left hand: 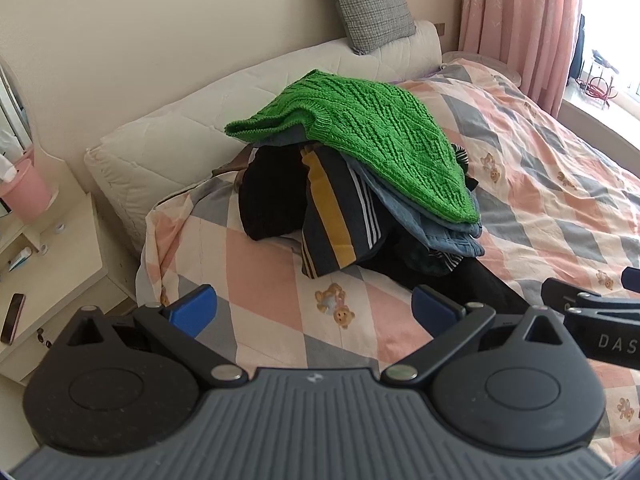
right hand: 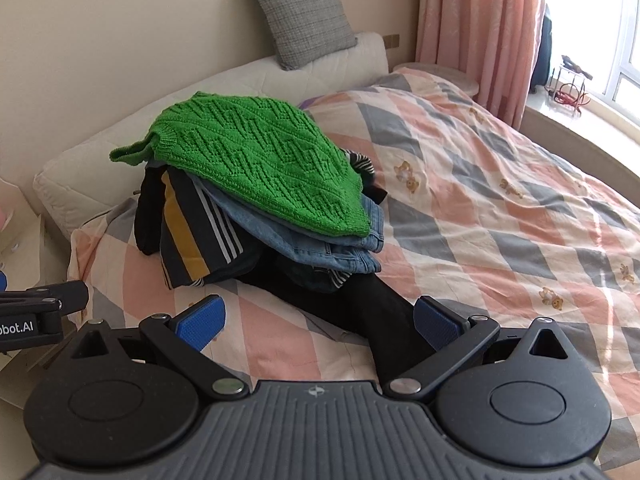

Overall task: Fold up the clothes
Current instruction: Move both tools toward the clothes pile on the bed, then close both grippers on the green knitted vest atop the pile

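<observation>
- The clothes pile [left hand: 360, 184] is sitting on the bed [left hand: 560, 184], up near the headboard [left hand: 224, 120] end, and I'm using that pile as the anchor for everything else.
- A green knit sweater [left hand: 360, 132] is lying on top of the pile, draped over folded blue jeans [left hand: 440, 232].
- A dark striped garment with a mustard band [left hand: 332, 216] is hanging off the side of the pile nearest the nightstand [left hand: 60, 272].
- A black garment [right hand: 372, 304] is trailing out from under the pile toward the cameras, flat on the patchwork quilt.
- The left gripper [left hand: 316, 312] is hovering on the camera side of the pile, over bare quilt. Its blue fingers [left hand: 192, 312] are spread wide, holding nothing and touching nothing I can see.
- The right gripper [right hand: 318, 316] is also sitting on the camera side of the pile, fingers [right hand: 200, 320] splayed wide too and gripping nothing. The black garment is running between them, passing close by the window-side finger; can't tell if it's actually touching.
- Each gripper is peeking into the edge of the other's view, so they're side by side and apart.
- A grey cushion [left hand: 368, 0] is leaning against the wall behind the pile, above the headboard.
- Pink curtains [right hand: 476, 28] are hanging well past the pile, on the far side of the bed.
- A phone [left hand: 12, 320] is lying on the nightstand.
</observation>
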{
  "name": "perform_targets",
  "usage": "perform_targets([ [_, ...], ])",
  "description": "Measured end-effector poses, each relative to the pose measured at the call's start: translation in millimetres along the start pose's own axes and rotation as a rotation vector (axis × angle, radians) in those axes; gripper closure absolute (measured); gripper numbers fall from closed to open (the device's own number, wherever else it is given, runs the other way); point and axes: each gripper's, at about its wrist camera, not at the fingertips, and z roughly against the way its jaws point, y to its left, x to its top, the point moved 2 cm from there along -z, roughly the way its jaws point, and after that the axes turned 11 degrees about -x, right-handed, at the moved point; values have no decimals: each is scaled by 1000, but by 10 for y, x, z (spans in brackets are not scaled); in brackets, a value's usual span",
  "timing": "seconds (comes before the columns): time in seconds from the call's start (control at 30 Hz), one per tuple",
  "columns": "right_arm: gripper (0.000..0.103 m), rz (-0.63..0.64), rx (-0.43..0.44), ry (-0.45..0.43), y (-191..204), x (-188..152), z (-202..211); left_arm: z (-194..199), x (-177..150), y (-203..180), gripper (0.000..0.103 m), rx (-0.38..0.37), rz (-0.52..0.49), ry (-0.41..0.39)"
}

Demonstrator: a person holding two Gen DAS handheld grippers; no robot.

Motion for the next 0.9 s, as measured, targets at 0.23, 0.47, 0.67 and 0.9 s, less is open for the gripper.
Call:
perform_targets([
  [0.23, 0, -13, -20, 24, 166, 197, -234, -294, 244, 163, 1, -33, -19, 17],
  [0.47, 0, -36, 85, 189, 363, 207, -703, -594, 408, 434, 1, -75, -8, 41],
  [0.67, 1, -29, 80, 195, 552, 158, -991, -858, 547, 721, 1, -87, 26, 56],
  [0.9, 16, 48, 40, 16, 754, 348, -1070, -1152, 718, 1036, 1, -126, 95, 63],
])
